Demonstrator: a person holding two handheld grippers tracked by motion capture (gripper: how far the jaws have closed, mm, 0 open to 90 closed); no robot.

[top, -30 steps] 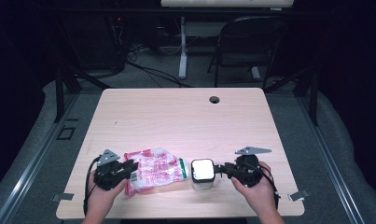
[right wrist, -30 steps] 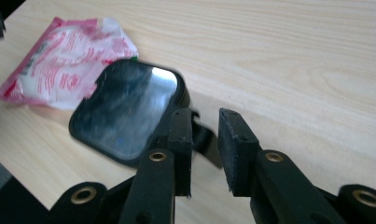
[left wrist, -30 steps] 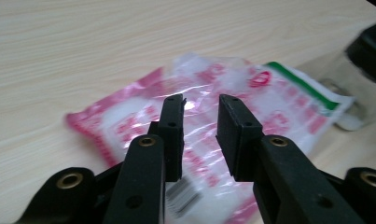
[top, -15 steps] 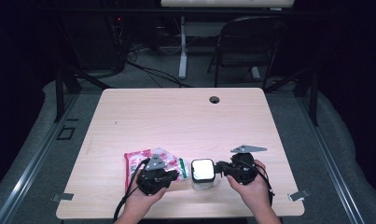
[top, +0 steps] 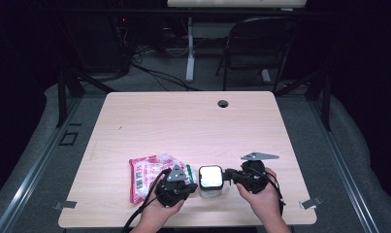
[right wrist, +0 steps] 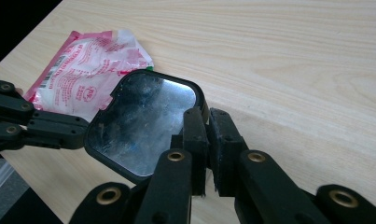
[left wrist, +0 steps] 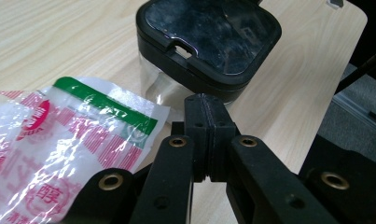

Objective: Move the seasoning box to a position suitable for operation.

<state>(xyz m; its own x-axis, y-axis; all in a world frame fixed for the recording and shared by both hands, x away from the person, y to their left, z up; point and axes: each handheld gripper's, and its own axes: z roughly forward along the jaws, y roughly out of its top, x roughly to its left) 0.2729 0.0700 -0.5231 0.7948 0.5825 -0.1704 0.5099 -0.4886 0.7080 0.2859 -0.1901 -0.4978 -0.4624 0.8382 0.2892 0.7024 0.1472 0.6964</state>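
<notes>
I see the lidded container (top: 211, 180) at the table's (top: 193, 121) 6 o'clock edge, snack bag (top: 147, 174) at its 9. Left gripper (left wrist: 206, 116) jaws pressed together; right gripper (right wrist: 208, 128) nearly together, a thin gap showing.

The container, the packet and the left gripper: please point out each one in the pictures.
container (right wrist: 141, 123), right gripper view, middle of its dark lid
packet (left wrist: 45, 149), left gripper view, its red-printed face
left gripper (top: 191, 186), high view, tips of its jaws beside the container
</notes>
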